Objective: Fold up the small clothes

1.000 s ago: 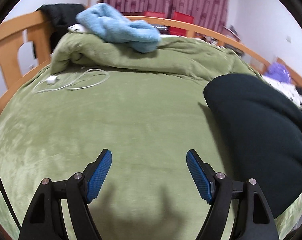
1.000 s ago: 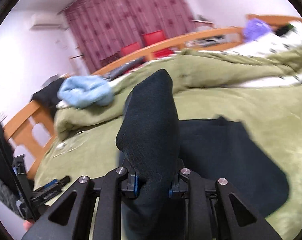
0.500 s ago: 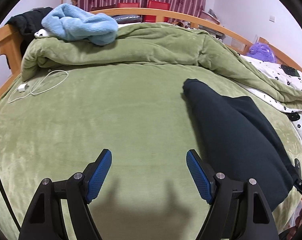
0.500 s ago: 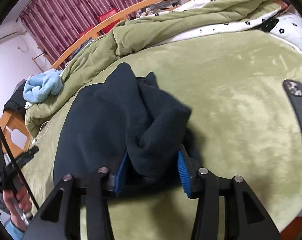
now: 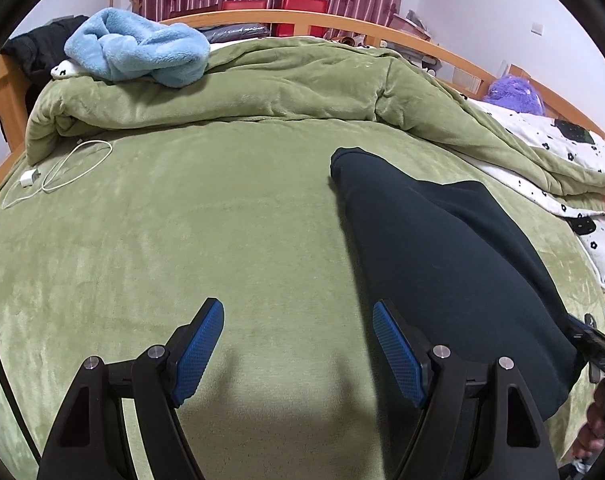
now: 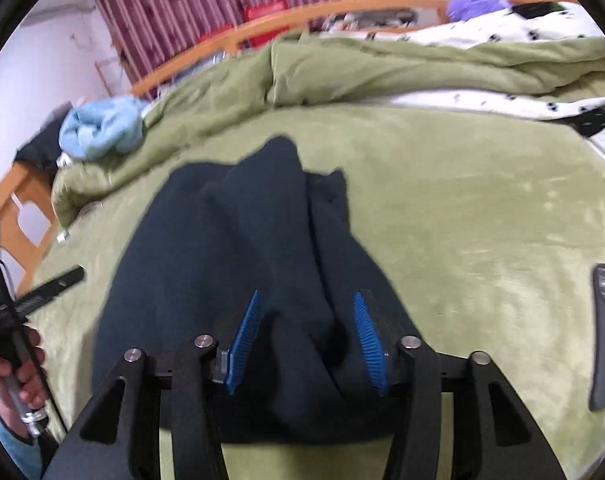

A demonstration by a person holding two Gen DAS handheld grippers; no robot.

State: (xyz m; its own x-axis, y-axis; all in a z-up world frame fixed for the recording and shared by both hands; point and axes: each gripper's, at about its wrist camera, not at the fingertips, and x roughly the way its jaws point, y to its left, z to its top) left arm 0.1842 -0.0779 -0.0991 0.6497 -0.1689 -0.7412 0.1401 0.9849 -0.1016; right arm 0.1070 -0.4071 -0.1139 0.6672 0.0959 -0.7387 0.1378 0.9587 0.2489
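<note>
dark garment (image 6: 230, 240) on green blanket (image 6: 462, 208), bunched fold apparently loose between right tool (image 6: 306, 336)

Both views evenly lit, soft indoor light, no glare. Left wrist view sharp throughout. Left gripper (image 5: 298, 346) casts a broad, soft-edged shadow on the green blanket (image 5: 182, 240) at the near edge of the bed, directly below the fingers; light source therefore above and behind the camera. Dark garment (image 5: 442, 264) reads almost black, with little fold detail. Right wrist view motion-blurred: curtain (image 6: 222, 12), bed rail (image 6: 302, 20) and blue towel (image 6: 102, 128) smeared; blue pads (image 6: 244, 340) are sharper. Strong fisheye bowing; black vignette in all corners.
</note>
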